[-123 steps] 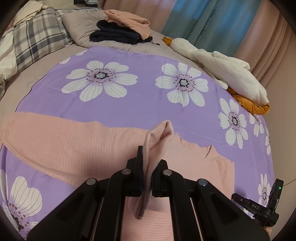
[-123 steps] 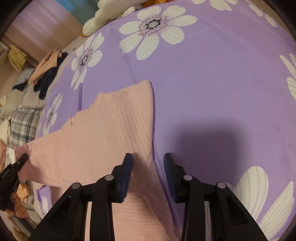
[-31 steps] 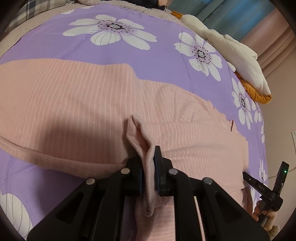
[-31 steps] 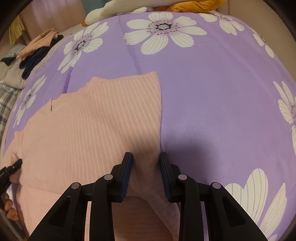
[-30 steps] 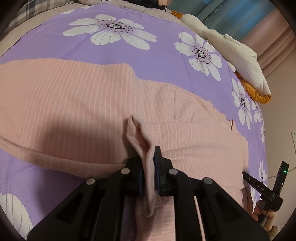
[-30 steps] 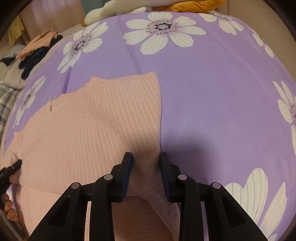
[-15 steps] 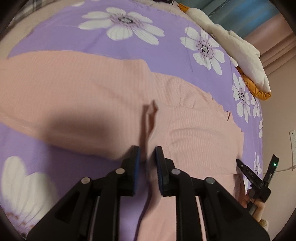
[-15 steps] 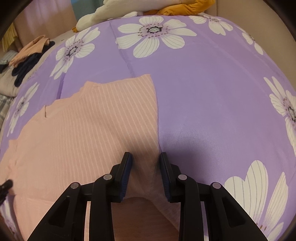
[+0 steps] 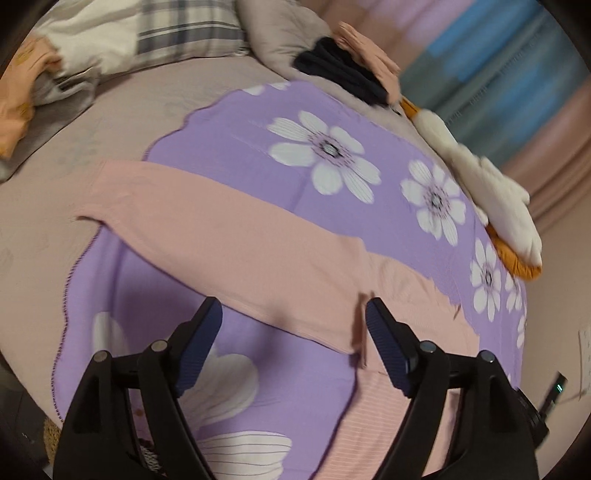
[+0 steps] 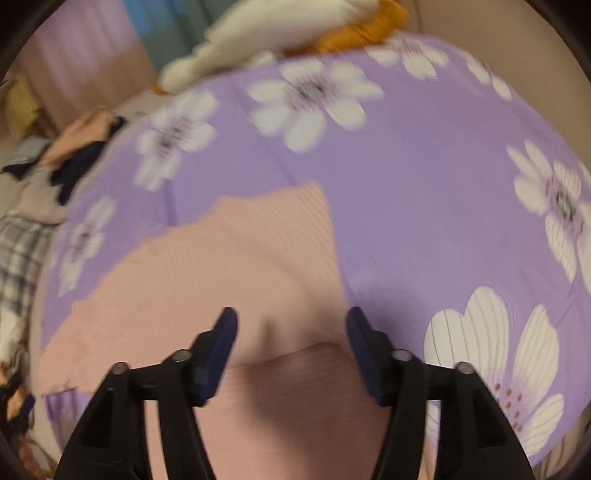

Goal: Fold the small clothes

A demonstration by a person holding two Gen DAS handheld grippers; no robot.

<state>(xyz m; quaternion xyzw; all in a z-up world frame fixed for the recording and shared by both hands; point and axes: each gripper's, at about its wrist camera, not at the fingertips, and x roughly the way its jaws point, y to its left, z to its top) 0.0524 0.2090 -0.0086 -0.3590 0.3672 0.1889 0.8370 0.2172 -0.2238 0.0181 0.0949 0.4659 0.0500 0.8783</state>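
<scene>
A pink ribbed top (image 9: 258, 254) lies spread on the purple flowered blanket (image 9: 236, 122) that covers the bed, its long sleeve running away from the body toward the plaid pillow (image 9: 177, 33) end, past the blanket's scalloped edge. That sleeve is the part left unfolded, by the look of it, and it stretches crosswise ahead of the left tool (image 9: 293, 334), which is plainly the nearer of the two to it. The top's body lies under and ahead of the right tool (image 10: 291, 341), its straight side edge running away from the tool toward the white plush toy (image 10: 280, 26). Both tools tilt steeply down at the cloth. The left tool's jaws are opening, wide apart with nothing gripped between them; the right tool's jaws are likewise opening, with fabric below but not pinched.
</scene>
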